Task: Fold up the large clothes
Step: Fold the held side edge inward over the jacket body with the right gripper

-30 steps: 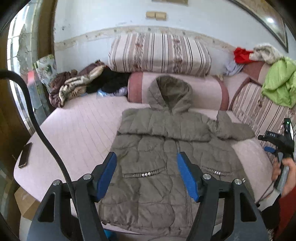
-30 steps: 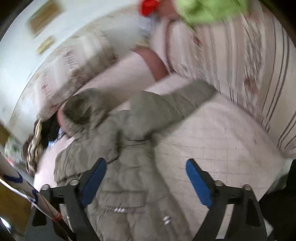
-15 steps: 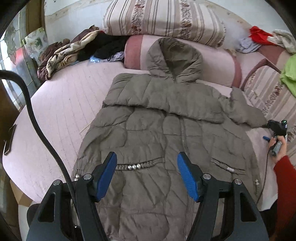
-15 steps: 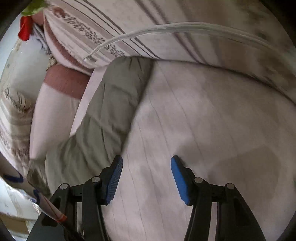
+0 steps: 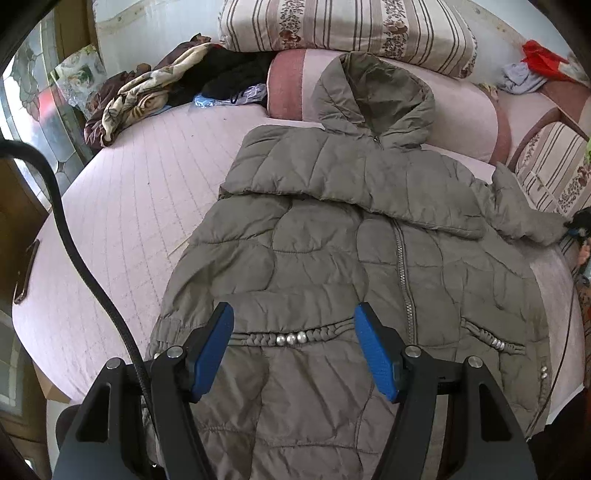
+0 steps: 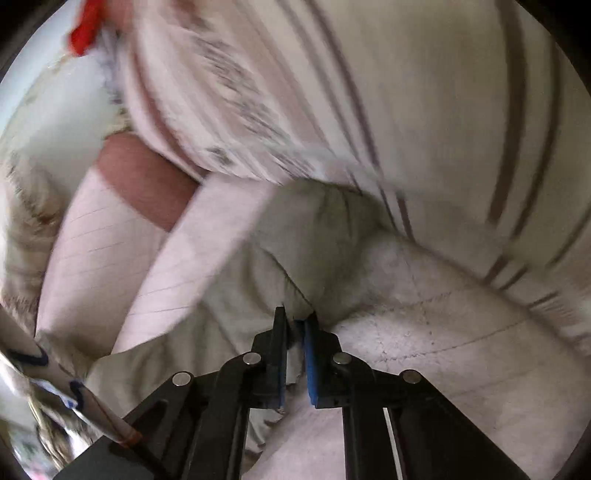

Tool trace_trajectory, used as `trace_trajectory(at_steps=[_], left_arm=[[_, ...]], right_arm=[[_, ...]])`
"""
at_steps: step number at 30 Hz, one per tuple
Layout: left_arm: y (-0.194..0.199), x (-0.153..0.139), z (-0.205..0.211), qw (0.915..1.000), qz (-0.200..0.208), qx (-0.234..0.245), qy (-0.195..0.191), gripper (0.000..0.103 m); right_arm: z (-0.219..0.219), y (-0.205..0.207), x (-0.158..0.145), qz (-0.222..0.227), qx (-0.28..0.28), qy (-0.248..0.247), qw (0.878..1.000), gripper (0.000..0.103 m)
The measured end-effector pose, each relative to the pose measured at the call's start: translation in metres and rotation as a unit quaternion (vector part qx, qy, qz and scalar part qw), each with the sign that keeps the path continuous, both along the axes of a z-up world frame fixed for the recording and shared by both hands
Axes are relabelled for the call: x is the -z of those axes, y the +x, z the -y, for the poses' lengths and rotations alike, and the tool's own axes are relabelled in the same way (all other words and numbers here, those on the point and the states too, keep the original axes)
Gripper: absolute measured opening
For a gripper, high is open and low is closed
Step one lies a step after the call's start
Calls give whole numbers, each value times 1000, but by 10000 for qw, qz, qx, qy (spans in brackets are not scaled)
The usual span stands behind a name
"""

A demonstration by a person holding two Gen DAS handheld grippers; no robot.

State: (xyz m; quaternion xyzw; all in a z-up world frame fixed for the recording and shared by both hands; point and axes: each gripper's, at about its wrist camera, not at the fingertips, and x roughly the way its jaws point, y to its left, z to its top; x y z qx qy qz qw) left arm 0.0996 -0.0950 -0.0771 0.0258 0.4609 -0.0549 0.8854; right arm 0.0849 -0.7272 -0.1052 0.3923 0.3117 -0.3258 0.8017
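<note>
A grey-brown hooded puffer jacket (image 5: 332, 236) lies front up on the pink quilted bed (image 5: 140, 206), hood toward the bolster. One sleeve lies folded across the chest; the other sleeve (image 5: 524, 218) stretches out to the right. My left gripper (image 5: 293, 339) is open and empty, hovering over the jacket's lower front near the beaded waist trim. My right gripper (image 6: 295, 325) is shut on the cuff end of the outstretched sleeve (image 6: 310, 243); it shows at the far right edge of the left wrist view (image 5: 581, 225).
A striped cushion (image 5: 351, 33) and a pink bolster (image 5: 295, 85) stand behind the hood. A pile of clothes (image 5: 155, 92) lies at the back left. A striped cushion (image 6: 406, 110) rises right beside the sleeve. A dark phone (image 5: 26, 273) lies at the bed's left edge.
My right gripper moved onto the sleeve end and shut on it. My left gripper moved forward and lower over the jacket, still open.
</note>
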Motion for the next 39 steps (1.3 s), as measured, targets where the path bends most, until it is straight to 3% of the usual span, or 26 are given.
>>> trace_trajectory(at_steps=[4,8,13,16,20,24,30,34,35,38,39], left_arm=[[-11,-8,-14,9999,118,14,-109,67],[-23,-19,-39,9989,287,-148,-328,67],[-39,-30,-79,9970,471,-415,-461,67],[-48,-36,-101,9954,667,-585,-360,67],[-54,-36,-129,9928,827,-825,-267,67],[-53,-28,-153,9913,797,-997,-312,67],[-50,-13,-179,9896,717,-1206,-314,67],[-45,-6,-187,9888,579,-1302,-450,67],[-44,-5,-187,9887,556,-1308,-470,67],[-44,-2,-183,9890,513,-1299,-478,67],[-44,-1,-180,9895,499,-1274,-468,67]], right_arm=[[-51,0,-72,259,-556,-710,9956,8],[-132,9,-144,557,-1313,-1343,9806,8],[-254,25,-195,927,-2301,-1682,9540,8],[-325,44,-205,1068,-2922,-1707,9349,8],[-425,75,-187,923,-3719,-1636,9091,8],[-510,124,-127,288,-4289,-1832,8841,8],[-568,182,-24,-791,-4589,-2054,8608,8],[-585,196,15,-1279,-4703,-2136,8467,14],[-585,194,17,-1270,-4716,-2099,8470,18],[-577,177,8,-992,-4811,-1718,8539,54],[-577,170,3,-925,-4804,-1694,8555,56]])
